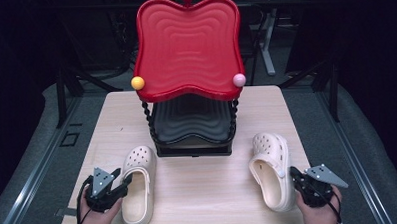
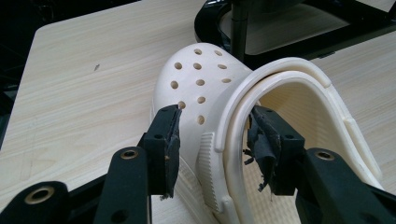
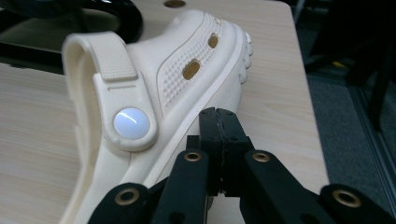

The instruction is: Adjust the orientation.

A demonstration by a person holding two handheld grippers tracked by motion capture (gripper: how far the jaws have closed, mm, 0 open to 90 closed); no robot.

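A pale wooden table (image 1: pixel 199 192) carries everything. At its far middle stands a two-tier shoe rack (image 1: pixel 189 77), a red wavy shelf on top with a black one beneath, presumably where the footwear belongs.

On the near left lies a cream clog (image 1: pixel 137 186), toe pointing away toward the rack; its twin, the right clog (image 1: pixel 271 169), lies on the near right, also toe-far, both well apart from each other and just short of the rack.

The left gripper (image 2: pixel 215 140) has its jaws spread astride the left clog's outer wall, one pad outside, one inside the opening, not yet pinching — placed, I'd judge, to take the sidewall for a lift. The right gripper (image 3: pixel 219 135) sits just beside the right clog's outer side, jaws pressed together on nothing.
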